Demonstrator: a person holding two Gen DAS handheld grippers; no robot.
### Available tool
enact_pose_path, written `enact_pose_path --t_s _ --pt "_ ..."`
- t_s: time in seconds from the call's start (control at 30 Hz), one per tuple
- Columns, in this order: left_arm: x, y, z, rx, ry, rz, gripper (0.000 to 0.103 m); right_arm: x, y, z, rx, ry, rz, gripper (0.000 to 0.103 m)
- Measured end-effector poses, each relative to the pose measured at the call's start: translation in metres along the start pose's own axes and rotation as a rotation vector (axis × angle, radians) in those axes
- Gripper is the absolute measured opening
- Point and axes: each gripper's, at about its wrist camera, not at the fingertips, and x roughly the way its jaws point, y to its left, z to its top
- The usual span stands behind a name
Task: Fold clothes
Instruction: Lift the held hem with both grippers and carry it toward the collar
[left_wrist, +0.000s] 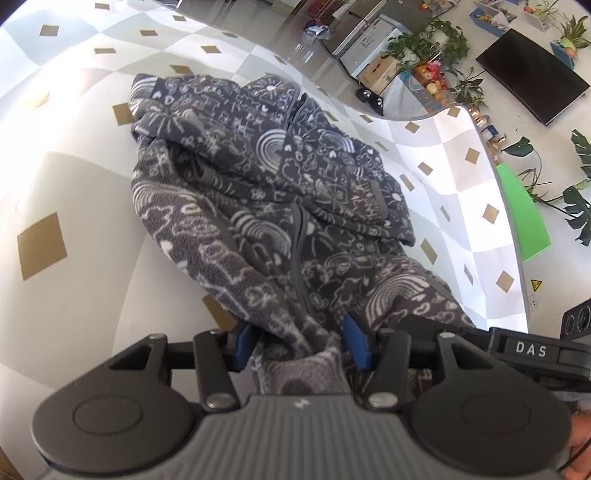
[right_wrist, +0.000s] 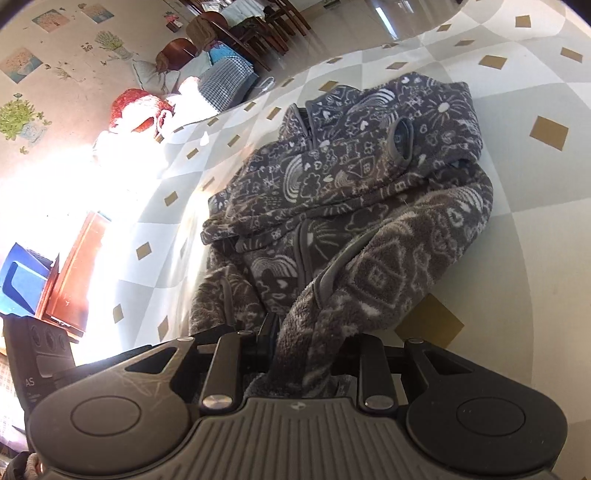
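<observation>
**Lifting the fleece hem evenly for the fold**

Holding the near edge of the patterned fleece jacket (left_wrist: 266, 192), the left gripper (left_wrist: 301, 341) has its blue pads clamped on a bunch of the hem. The right gripper (right_wrist: 306, 347) is closed on another bunch of the same edge. The rest of the jacket lies crumpled on the checked tablecloth (left_wrist: 74, 177), its zip facing up. To do this step well, I would keep the 2 grips level and apart so the hem stays taut, then carry it over without dragging the pile.
</observation>
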Motion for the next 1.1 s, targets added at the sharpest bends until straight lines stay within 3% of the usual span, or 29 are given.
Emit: enact_pose_path --t_s 0.17,0.33,0.47,0.9,0.97,1.0,1.1 --pt "0.011 0.021 -0.008 -0.056 0.036 0.056 0.061 0.015 -0.021 -0.012 0.075 0.022 -0.037 0.030" --pt "0.010 0.032 -0.009 -0.102 0.024 0.040 0.072 0.018 -0.043 -0.013 0.166 0.029 -0.077 0.050" --pt "0.007 0.034 -0.009 -0.108 0.011 0.047 0.077 0.016 -0.055 -0.014 0.214 0.028 -0.072 0.053" --pt "0.017 0.020 -0.013 -0.026 0.007 0.030 0.098 0.025 -0.051 -0.019 0.185 0.033 -0.048 0.059" --pt "0.017 0.017 -0.015 -0.006 0.000 0.037 0.097 0.029 -0.047 -0.021 0.165 0.047 -0.032 0.059" --pt "0.017 0.015 -0.016 0.004 -0.007 0.041 0.091 0.031 -0.044 -0.022 0.149 0.051 -0.029 0.058" --pt "0.017 0.012 -0.017 0.036 -0.013 0.052 0.053 0.035 -0.036 -0.026 0.095 0.057 -0.033 0.043"
